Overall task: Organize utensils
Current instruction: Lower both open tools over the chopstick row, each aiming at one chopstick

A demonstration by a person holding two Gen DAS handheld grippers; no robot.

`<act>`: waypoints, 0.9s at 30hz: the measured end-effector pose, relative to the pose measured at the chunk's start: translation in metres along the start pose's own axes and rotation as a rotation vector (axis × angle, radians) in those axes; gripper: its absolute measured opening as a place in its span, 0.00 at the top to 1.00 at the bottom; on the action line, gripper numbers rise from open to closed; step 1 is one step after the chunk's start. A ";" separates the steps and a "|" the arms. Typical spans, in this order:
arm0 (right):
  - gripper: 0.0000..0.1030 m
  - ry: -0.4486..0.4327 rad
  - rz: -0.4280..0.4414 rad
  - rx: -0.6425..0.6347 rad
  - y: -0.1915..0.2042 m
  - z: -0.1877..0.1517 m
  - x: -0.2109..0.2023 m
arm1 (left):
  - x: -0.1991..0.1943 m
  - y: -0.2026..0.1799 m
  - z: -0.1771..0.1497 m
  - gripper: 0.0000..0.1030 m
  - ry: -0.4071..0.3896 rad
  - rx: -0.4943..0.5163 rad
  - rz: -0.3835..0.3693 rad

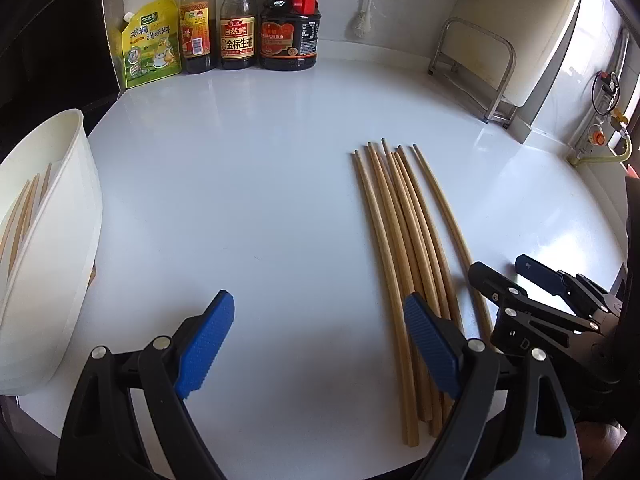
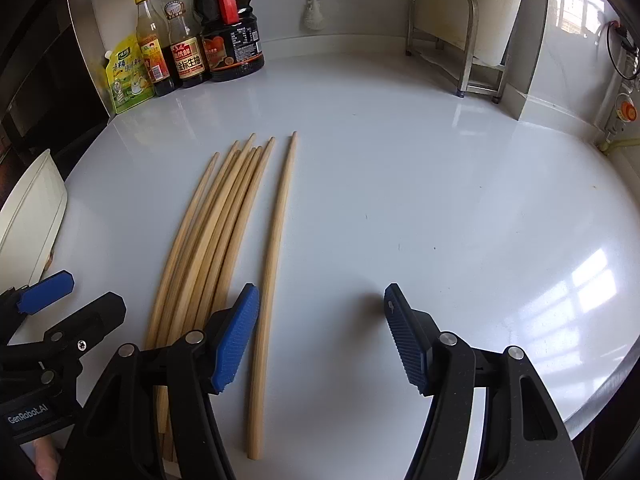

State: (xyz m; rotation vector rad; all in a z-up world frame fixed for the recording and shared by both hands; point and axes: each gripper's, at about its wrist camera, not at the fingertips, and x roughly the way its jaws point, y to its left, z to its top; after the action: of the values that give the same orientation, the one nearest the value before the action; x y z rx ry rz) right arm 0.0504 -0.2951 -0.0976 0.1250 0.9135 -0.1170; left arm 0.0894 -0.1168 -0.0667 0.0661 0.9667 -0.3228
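Several bamboo chopsticks (image 1: pixel 400 240) lie side by side on the white counter (image 1: pixel 240 200), tips pointing away. One chopstick (image 2: pixel 276 240) lies slightly apart on the right of the bunch (image 2: pixel 212 240). My left gripper (image 1: pixel 320 344) is open wide, low over the counter, its right finger (image 1: pixel 432 348) over the bunch's near ends. My right gripper (image 2: pixel 322 340) is open, and the lone chopstick runs just inside its left finger (image 2: pixel 236 340), untouched. Each gripper shows in the other's view: right gripper (image 1: pixel 502 268), left gripper (image 2: pixel 92 292). A white tub (image 1: pixel 52 240) at the left holds a few chopsticks (image 1: pixel 24 208).
Sauce bottles (image 1: pixel 238 20) and a yellow seasoning pouch (image 1: pixel 150 44) stand along the back wall on the left. A metal rack (image 1: pixel 472 68) stands at the back right. The counter's rounded front edge runs just below the grippers.
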 end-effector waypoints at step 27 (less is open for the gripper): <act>0.39 -0.016 -0.034 0.014 -0.016 0.001 -0.003 | 0.021 -0.012 0.003 0.17 0.011 0.026 0.038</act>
State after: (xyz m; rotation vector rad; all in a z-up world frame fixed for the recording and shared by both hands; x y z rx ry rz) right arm 0.0467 -0.3110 -0.0953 0.1213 0.8988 -0.1553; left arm 0.0991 -0.1340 -0.0812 0.1101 0.9713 -0.3008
